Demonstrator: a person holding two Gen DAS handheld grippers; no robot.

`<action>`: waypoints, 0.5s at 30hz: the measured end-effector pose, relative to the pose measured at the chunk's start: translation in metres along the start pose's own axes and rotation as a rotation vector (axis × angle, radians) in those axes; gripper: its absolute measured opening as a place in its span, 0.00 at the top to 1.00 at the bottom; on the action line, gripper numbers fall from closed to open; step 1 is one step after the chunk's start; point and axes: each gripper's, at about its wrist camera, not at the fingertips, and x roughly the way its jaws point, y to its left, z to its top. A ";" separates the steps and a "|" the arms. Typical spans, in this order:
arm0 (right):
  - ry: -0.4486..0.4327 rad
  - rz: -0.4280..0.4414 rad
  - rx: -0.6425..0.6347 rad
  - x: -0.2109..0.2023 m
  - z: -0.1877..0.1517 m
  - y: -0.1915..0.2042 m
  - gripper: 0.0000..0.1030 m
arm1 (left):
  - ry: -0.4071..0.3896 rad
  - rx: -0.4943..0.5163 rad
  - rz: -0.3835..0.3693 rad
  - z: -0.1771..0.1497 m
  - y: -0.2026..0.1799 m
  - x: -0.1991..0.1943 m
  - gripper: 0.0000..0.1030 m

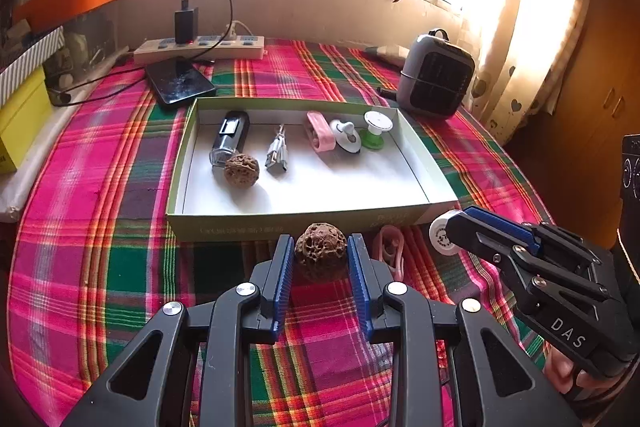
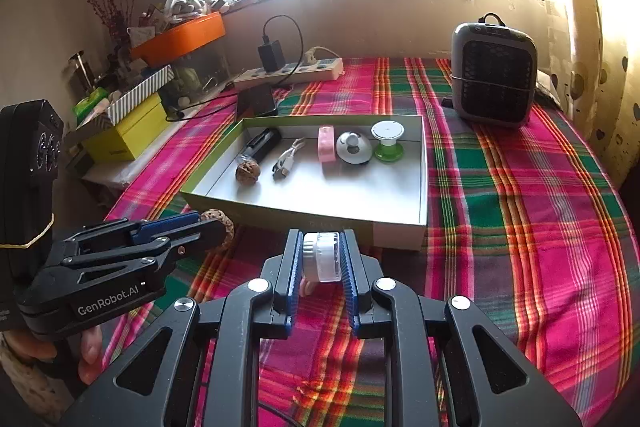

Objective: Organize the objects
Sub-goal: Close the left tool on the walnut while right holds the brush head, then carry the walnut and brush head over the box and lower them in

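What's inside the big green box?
Inside the green box: a black lighter, a walnut, a white cable, a pink clip, a white knob and a green-and-white spool. The near wall hides a strip of the floor.

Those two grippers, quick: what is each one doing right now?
Left gripper: fingers closed on a walnut, held above the cloth.
Right gripper: fingers closed on a small white jar.

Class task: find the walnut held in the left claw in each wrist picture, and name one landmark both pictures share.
Left wrist view: held walnut sits bottom centre, between the left claw's blue pads.
Right wrist view: it peeks out at left, behind the claw's tip.
Shared landmark: the shallow green box just behind it.
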 end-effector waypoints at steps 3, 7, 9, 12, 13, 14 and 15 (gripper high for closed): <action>-0.005 0.004 -0.006 0.002 0.006 0.001 0.81 | -0.009 -0.004 -0.001 0.005 0.003 0.000 0.75; -0.010 0.011 -0.011 0.007 0.014 0.001 0.80 | -0.013 -0.008 0.001 0.011 0.007 0.003 0.75; -0.010 0.015 -0.014 0.010 0.017 0.002 0.81 | -0.014 -0.011 0.003 0.013 0.009 0.005 0.75; -0.012 0.019 -0.022 0.015 0.023 0.004 0.80 | -0.017 -0.014 0.005 0.017 0.011 0.006 0.75; -0.013 0.022 -0.023 0.016 0.025 0.005 0.81 | -0.018 -0.014 0.005 0.018 0.012 0.007 0.75; -0.012 0.027 -0.022 0.018 0.026 0.005 0.81 | -0.017 -0.013 0.006 0.019 0.012 0.008 0.75; -0.010 0.031 -0.021 0.021 0.028 0.005 0.80 | -0.014 -0.013 0.007 0.020 0.013 0.010 0.75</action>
